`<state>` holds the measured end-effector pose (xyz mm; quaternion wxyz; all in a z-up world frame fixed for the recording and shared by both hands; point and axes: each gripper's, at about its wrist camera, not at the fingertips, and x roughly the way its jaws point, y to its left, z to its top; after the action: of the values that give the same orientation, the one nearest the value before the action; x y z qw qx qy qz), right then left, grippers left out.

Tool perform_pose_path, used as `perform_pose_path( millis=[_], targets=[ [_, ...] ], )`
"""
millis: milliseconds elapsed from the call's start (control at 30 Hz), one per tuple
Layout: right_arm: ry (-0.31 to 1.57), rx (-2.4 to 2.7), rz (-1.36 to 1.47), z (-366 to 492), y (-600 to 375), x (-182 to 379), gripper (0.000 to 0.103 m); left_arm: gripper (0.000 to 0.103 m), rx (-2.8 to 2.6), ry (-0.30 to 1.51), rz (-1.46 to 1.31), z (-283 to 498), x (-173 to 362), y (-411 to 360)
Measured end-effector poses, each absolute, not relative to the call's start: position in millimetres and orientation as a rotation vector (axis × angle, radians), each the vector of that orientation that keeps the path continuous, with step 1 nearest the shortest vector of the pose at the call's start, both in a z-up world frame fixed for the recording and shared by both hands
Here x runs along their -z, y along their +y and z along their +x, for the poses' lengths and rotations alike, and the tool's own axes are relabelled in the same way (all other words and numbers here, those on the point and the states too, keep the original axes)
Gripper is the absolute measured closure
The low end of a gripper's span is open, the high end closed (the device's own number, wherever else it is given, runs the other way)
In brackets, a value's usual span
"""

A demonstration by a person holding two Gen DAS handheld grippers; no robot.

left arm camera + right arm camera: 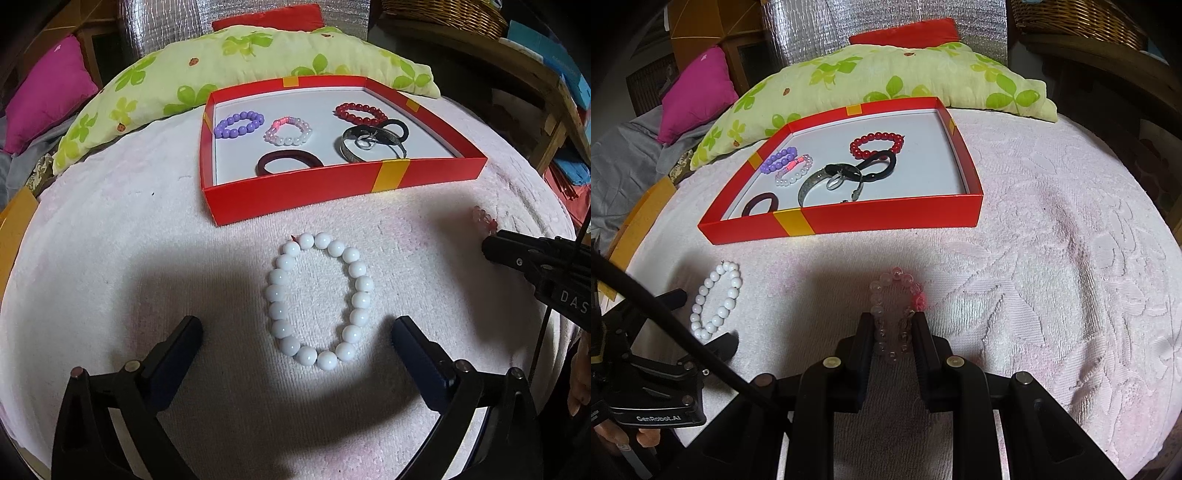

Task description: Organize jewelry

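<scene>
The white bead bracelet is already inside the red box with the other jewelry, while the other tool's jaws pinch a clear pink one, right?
Not quite. The white bead bracelet lies on the pink towel in front of the red box, not inside it, as the left wrist view shows. The right gripper does pinch the clear pink bracelet.

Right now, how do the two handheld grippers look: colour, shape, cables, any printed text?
Both are matte black. The left gripper has two flat, angled fingers with dark blue pads and round metal pins at the joints. The right gripper has the same build, with straight black fingers. In the right wrist view a black cable crosses the left gripper's body, which reads "GenRobot.AI". No sleeve is visible.
</scene>
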<state>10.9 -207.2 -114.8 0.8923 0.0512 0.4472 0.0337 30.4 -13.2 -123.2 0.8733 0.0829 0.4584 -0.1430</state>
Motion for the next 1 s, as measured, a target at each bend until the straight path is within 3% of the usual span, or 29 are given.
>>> perform_pose_path(
  millis=[167, 233, 633, 1000],
  targets=[
    [0.928, -0.07, 0.107, 11.0, -207.3, 114.6, 0.08, 0.016, 0.319, 0.938, 0.175, 26.4, 119.6, -15.9],
    [0.928, -0.07, 0.106, 11.0, -207.3, 114.7, 0.08, 0.029, 0.33, 0.926, 0.175, 24.7, 117.3, -17.3],
    [0.927, -0.07, 0.106, 10.9, -207.2, 114.4, 0.08, 0.073, 0.318, 0.912, 0.135, 26.9, 112.3, -11.0],
    [0.927, -0.071, 0.112, 10.9, -207.5, 113.9, 0.08, 0.082, 0.306, 0.91, 0.134, 28.1, 111.4, -9.6]
  ],
)
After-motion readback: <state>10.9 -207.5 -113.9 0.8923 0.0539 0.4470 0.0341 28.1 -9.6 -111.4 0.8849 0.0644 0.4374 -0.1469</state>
